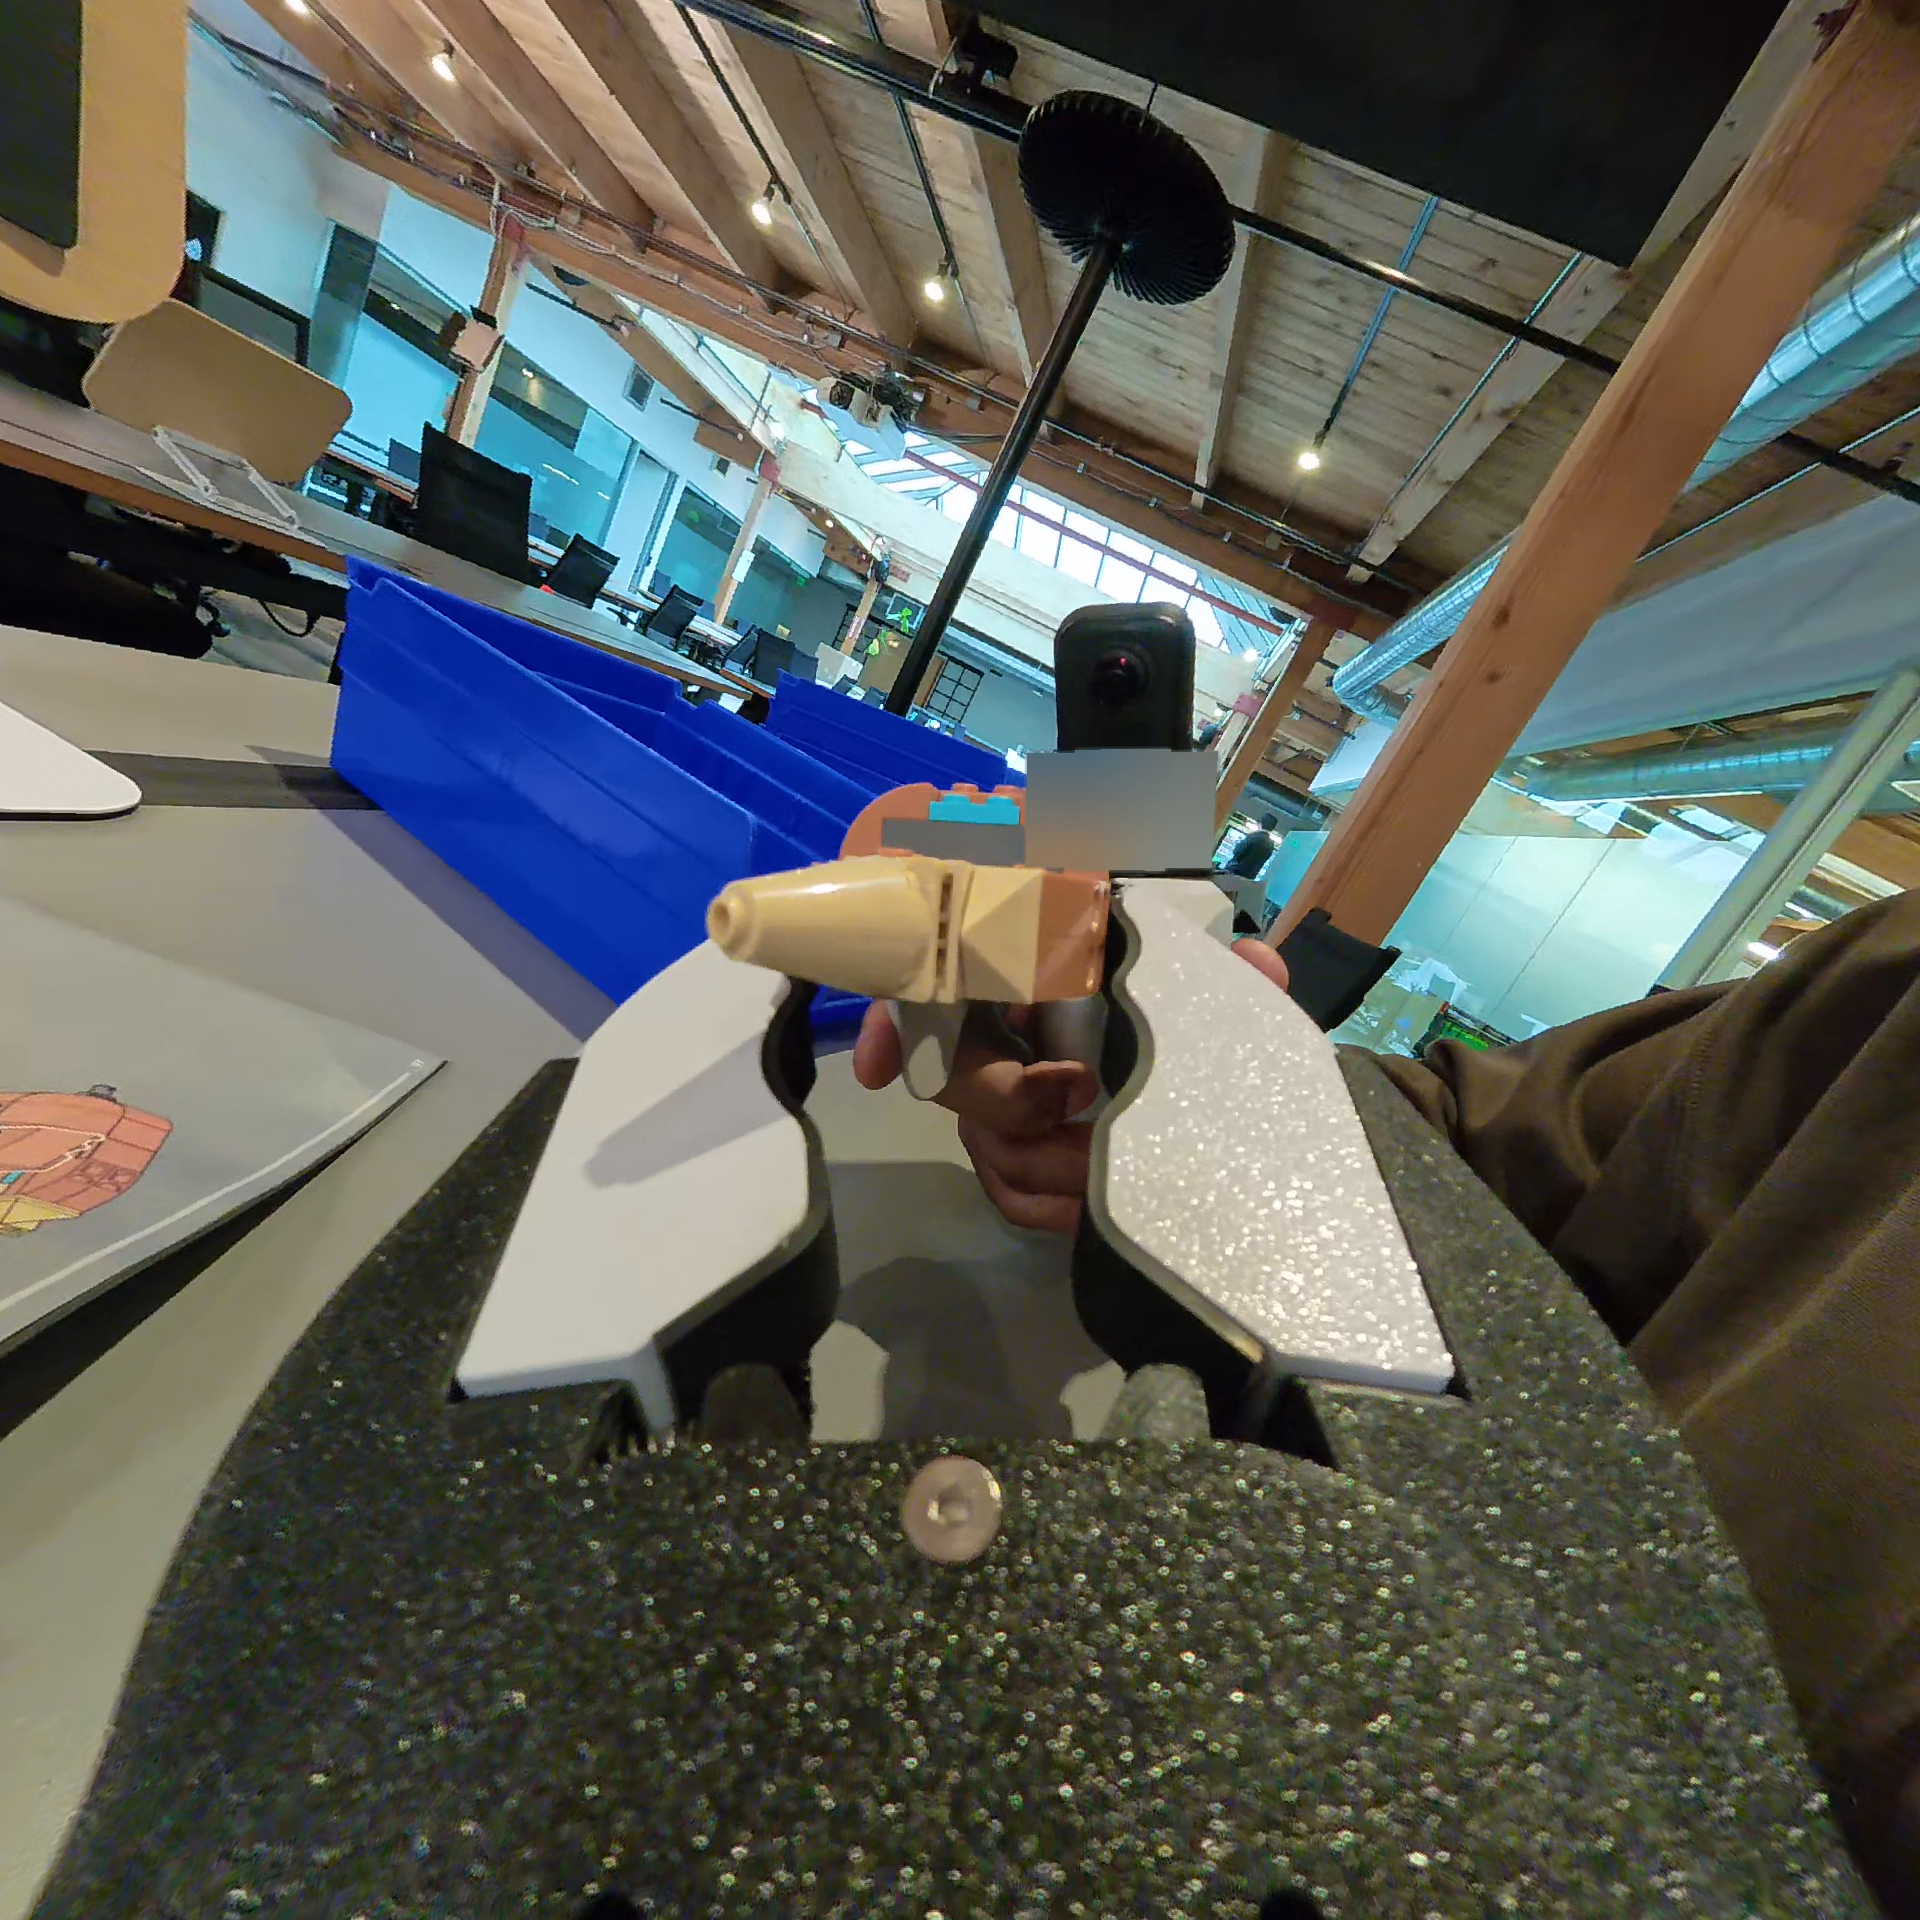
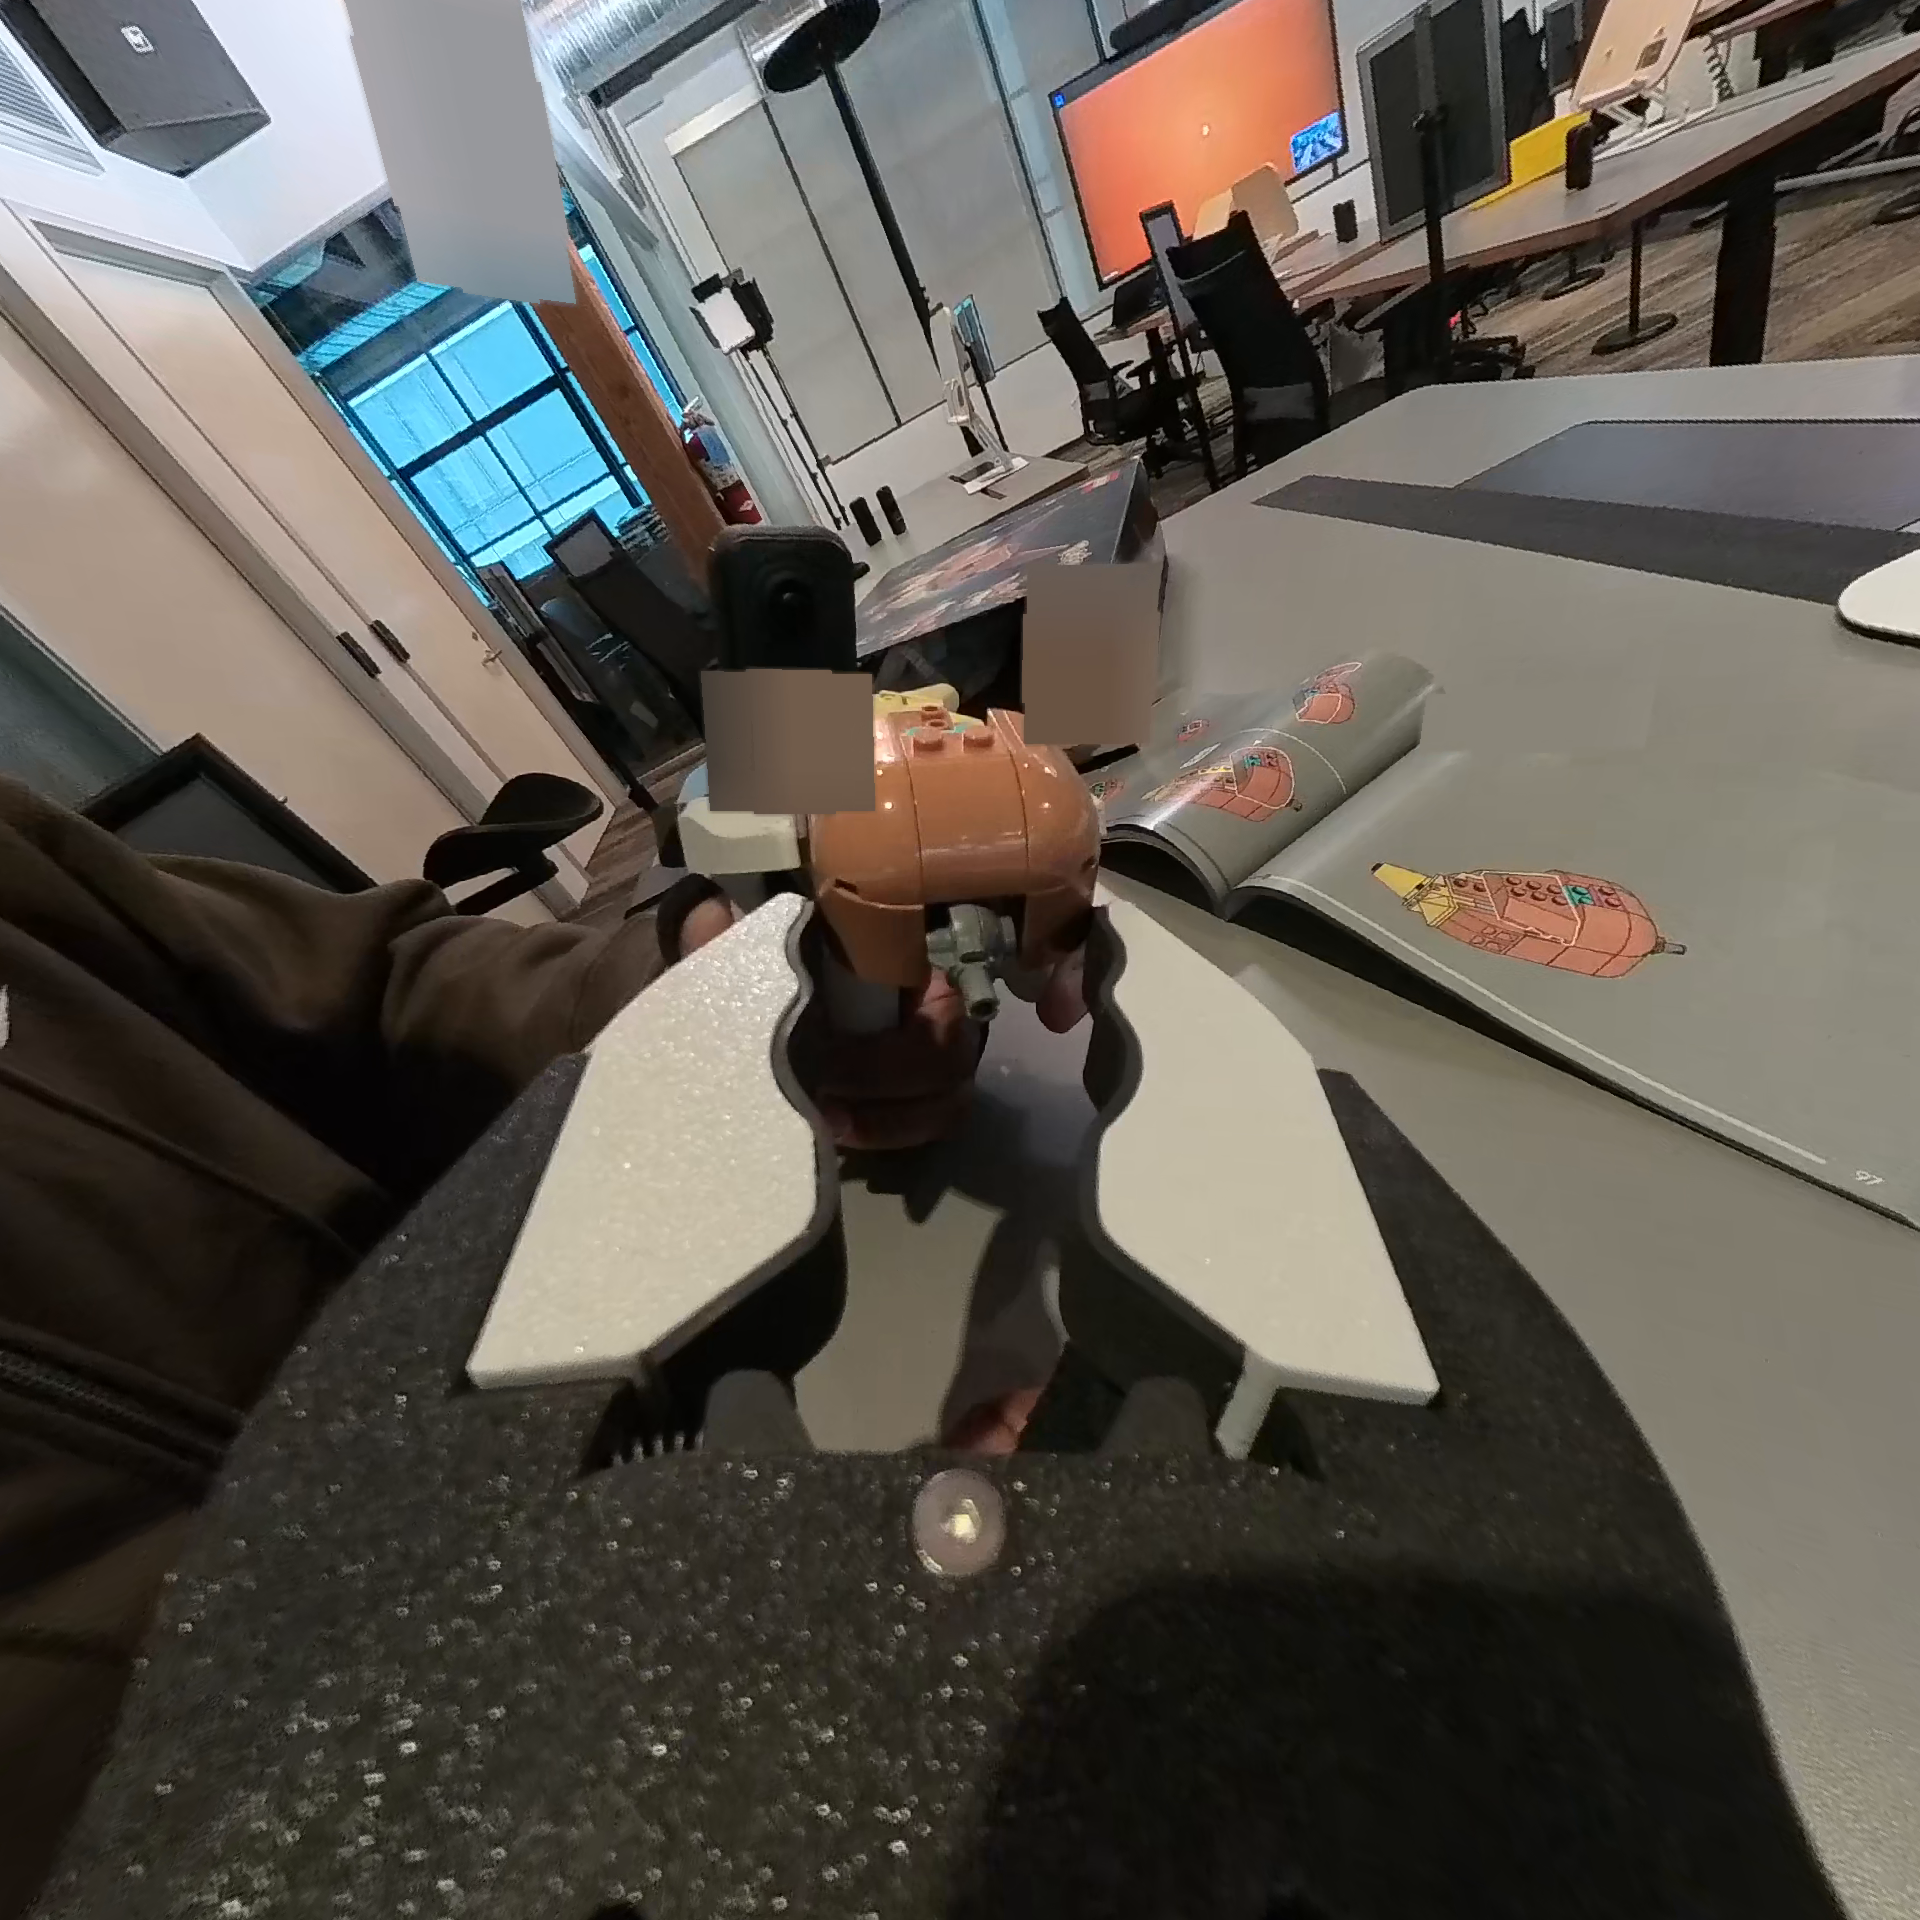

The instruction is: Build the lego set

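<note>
Your left gripper (image 1: 951, 951) and right gripper (image 2: 951, 935) each clamp opposite ends of the lego model (image 2: 951, 831), raised above the table (image 2: 1558, 665).

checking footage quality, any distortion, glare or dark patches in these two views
Left wrist view: strong fisheye bending of the post and ceiling beams, sparkly highlights on one finger, lego model sharp. Right wrist view: dark shadow over the gripper body's lower right, a reflection in the glossy patch between the fingers, instruction booklet evenly lit.

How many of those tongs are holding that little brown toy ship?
2. The left tongs clamp the lego model just behind its tan cone nose; the right tongs clamp its rounded brown rear. No other tongs show.
</note>
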Tool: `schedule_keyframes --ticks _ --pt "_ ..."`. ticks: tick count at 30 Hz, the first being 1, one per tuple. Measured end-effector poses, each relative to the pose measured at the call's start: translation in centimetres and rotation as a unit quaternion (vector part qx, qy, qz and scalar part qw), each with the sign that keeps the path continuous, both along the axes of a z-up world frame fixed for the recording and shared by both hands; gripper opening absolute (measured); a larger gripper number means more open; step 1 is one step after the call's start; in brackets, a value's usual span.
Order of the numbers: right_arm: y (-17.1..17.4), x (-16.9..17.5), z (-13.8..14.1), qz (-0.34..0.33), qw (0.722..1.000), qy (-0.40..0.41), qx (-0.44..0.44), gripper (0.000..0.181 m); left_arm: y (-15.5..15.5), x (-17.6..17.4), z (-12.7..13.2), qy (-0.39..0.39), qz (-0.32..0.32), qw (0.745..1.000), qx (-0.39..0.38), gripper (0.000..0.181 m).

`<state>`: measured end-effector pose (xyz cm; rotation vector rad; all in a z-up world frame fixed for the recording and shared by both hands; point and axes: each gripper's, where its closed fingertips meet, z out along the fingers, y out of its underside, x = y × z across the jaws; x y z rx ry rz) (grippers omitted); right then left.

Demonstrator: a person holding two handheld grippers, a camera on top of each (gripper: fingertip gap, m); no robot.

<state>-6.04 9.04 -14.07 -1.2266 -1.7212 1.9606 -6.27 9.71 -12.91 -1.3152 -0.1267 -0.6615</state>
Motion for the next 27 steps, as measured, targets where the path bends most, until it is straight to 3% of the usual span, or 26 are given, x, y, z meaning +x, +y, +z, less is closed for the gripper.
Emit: schedule_keyframes --ticks 6,9,16,27 --pt "0.1 0.2 0.0 0.011 1.0 0.005 0.005 0.05 0.0 0.2 0.1 0.023 0.003 1.0 -0.003 0.054" --pt "0.6 0.4 0.6 0.013 1.0 0.016 -0.012 0.062 -0.2 0.3 0.3 0.039 0.006 0.999 -0.001 0.054" --pt "0.8 0.7 1.4 0.018 0.999 0.032 -0.028 0.048 0.0 1.1 -0.2 0.071 -0.001 0.997 -0.016 0.054" --pt "0.9 0.6 1.0 0.023 0.999 0.026 -0.024 0.048 0.1 1.1 -0.6 0.07 0.0 0.997 -0.028 0.054"
